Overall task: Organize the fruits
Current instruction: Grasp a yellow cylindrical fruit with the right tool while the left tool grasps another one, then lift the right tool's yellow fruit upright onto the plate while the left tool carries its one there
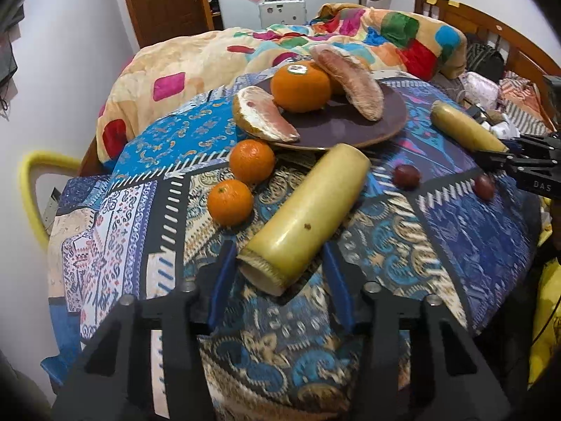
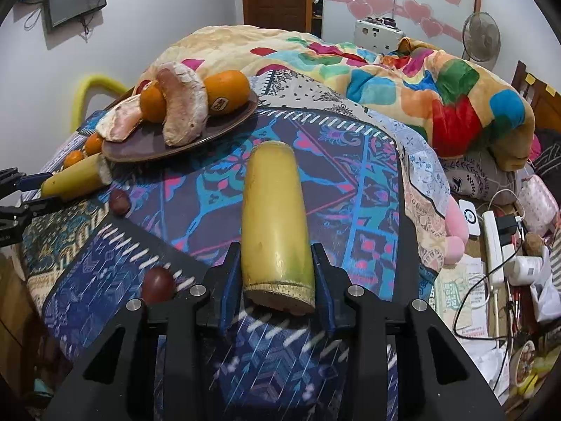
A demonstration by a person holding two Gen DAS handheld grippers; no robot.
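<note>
yellow sugarcane piece [image 2: 275, 224] lengthwise between right gripper [image 2: 277, 280] fingers, cut end nearest

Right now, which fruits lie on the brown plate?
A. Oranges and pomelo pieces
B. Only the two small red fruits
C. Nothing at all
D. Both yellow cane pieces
A: the brown plate holds oranges and pomelo pieces; the other fruits lie on the cloth.

patchwork quilt [image 2: 438, 80], wooden door [image 1: 164, 0], fan [image 2: 480, 37], power strip [image 2: 492, 242]
</note>
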